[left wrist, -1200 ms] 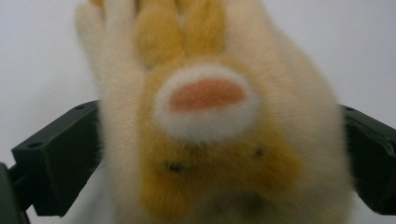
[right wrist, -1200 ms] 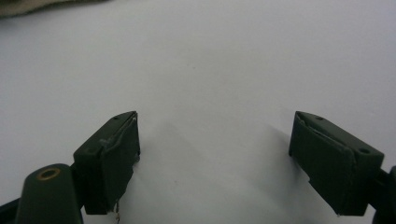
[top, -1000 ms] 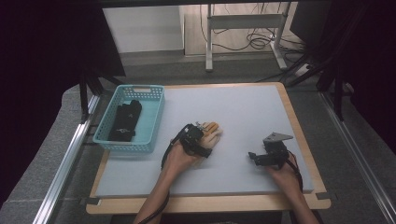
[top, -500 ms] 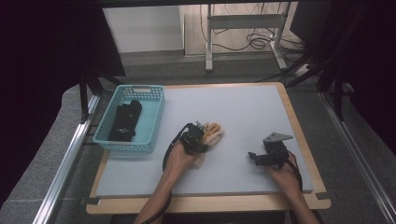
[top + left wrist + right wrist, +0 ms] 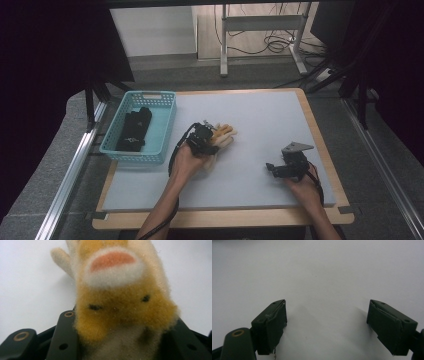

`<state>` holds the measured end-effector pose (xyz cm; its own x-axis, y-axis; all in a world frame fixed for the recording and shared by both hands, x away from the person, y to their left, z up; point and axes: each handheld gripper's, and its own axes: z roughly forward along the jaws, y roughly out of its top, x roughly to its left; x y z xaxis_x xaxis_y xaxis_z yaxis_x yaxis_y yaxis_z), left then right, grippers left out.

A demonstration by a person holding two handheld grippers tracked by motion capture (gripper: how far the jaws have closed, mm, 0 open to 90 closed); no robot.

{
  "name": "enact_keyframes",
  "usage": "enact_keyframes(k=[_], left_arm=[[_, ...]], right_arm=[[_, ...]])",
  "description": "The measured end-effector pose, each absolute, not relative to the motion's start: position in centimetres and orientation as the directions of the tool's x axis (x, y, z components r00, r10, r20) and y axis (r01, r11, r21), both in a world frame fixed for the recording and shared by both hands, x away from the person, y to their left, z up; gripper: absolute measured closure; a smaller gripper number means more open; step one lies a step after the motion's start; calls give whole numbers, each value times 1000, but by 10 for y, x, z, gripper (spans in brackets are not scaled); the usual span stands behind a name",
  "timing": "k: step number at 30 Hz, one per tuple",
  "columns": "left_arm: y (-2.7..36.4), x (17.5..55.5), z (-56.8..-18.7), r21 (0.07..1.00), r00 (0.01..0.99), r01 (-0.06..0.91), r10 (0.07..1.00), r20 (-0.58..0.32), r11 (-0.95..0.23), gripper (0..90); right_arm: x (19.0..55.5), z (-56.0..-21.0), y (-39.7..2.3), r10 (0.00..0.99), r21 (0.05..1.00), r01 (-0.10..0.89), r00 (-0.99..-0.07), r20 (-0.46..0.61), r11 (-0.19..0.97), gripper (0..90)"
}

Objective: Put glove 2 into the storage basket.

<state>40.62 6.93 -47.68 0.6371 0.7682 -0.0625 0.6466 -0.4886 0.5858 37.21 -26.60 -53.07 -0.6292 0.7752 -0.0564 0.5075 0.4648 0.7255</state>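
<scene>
Writing nowhere legible, left tongs (image 5: 212, 142) just closed, pinching fuzzy yellow glove (image 5: 120, 302), right tongs (image 5: 327, 325) spread over table (image 5: 260, 115).

The left gripper (image 5: 212, 141) has just been closing and now clamps a fuzzy glove (image 5: 120, 302), seemingly raised slightly. The right gripper (image 5: 274, 169) rests low, jaws spread wide with nothing between them.

Count at this moment: two hand-held grippers, the left gripper (image 5: 212, 142) and the right gripper (image 5: 280, 167), one in each hand. One furry yellow-and-cream glove (image 5: 223, 136); its fingers too blurred to count. One turquoise basket (image 5: 165, 131), containing one black glove (image 5: 134, 130), possibly a pair, cannot tell. One white table mat (image 5: 260, 115) on one wooden table (image 5: 315, 127).
</scene>
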Motion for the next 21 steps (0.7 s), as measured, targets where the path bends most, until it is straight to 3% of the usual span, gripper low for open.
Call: enact_keyframes(k=[21], left_arm=[[153,423,-408,614,500,693,865,-32,-378,548]], right_arm=[[372,-531,-266,775,727,505,-629,-59,465,161]])
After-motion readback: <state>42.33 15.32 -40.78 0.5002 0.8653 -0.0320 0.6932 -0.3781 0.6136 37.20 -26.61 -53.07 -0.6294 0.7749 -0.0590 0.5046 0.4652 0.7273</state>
